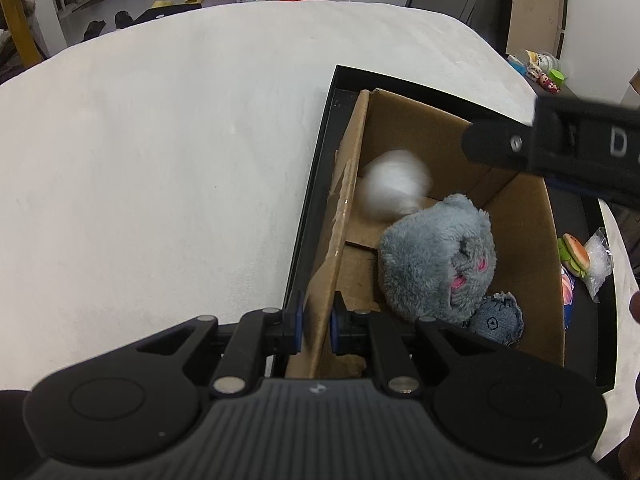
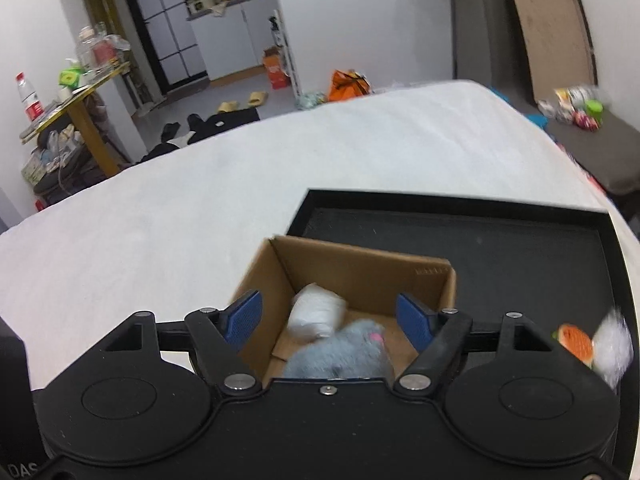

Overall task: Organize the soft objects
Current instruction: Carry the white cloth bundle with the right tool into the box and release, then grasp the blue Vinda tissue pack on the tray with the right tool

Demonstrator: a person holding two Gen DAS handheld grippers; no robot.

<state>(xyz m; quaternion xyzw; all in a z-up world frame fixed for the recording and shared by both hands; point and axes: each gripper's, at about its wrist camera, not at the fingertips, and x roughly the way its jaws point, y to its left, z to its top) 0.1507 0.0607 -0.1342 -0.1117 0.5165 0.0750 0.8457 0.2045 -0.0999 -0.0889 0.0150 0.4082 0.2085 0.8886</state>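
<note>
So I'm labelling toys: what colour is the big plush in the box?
Grey plush with pink markings, clearest in the left wrist view.

left tool (image 1: 316,326): fingers nearly closed, pinching box wall (image 1: 340,236) between pads | right tool (image 2: 329,318): fingers spread wide, holding nothing, above box

Left wrist: close above cardboard box (image 1: 516,216) left wall, looking down. Right wrist: higher, facing across bed (image 2: 200,200). Shared: box interior, black tray (image 2: 520,248).
</note>
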